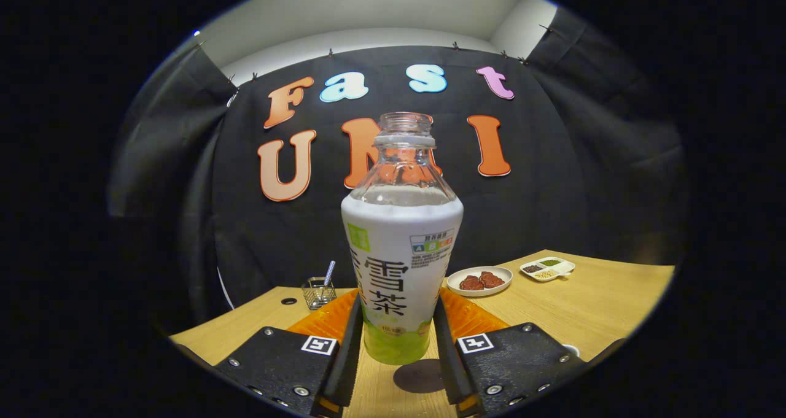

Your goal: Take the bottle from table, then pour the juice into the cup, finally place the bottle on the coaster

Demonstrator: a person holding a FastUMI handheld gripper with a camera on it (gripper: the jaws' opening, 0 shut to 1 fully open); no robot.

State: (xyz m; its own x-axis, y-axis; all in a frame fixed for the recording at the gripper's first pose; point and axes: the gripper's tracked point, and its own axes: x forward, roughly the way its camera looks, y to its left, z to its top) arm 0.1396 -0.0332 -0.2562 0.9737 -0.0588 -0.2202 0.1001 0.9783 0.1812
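The gripper (396, 344) has its 2 fingers (350, 344) pinching the lower part of the bottle (402, 264), 1 finger pressed against each side. The bottle stands upright between them, uncapped, with a clear neck and open mouth at the top and a white label wrapped around its body. Its base appears lifted a little above the wooden table (589, 307), with a dark round shadow (420, 375) on the tabletop just below and to the right of it. Behind the bottle, on both sides of it, an orange mat (473, 320) lies on the table. To the far left a small wire basket (318, 292) holds a thin striped stick. To the far right sits a round white plate (479, 280) with 2 reddish-brown pieces of food, and beyond it a small divided white dish (548, 268) with dark, green and pale fillings. A black cloth wall (552, 178) closes the far side.
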